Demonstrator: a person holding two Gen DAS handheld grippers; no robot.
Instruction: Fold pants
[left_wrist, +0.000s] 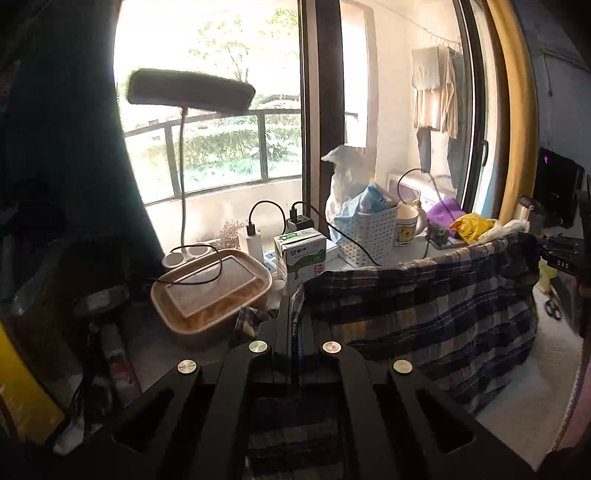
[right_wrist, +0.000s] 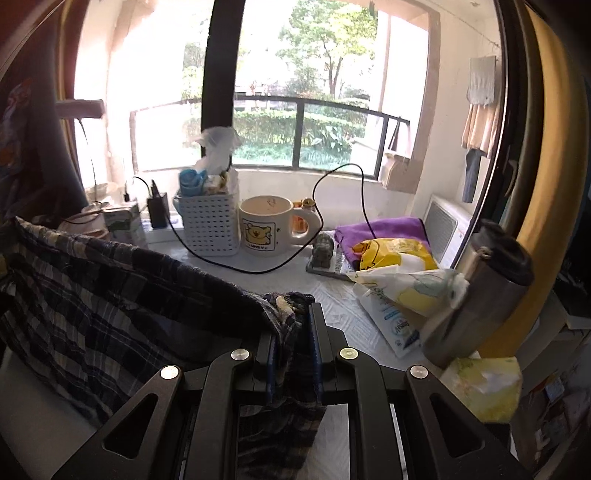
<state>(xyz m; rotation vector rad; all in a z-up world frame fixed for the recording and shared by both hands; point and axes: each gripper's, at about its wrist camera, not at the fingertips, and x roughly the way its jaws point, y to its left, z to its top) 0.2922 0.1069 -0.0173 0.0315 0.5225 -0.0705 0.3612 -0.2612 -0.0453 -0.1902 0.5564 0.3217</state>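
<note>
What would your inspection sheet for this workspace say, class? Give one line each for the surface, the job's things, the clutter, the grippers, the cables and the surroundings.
Surface: white table, crowded along the window side.
Job's things: plaid pants, held up off the table, stretched between both grippers.
Clutter: mug, basket, milk carton, lidded food box, lamp, purple cloth, yellow bag, steel flask.
Grippers: left gripper shut on one end of the pants; right gripper shut on the other end.
Cables: black cable loops over the table behind the mug; charger leads by the carton.
Surroundings: window onto a railed balcony; laundry hanging.
</note>
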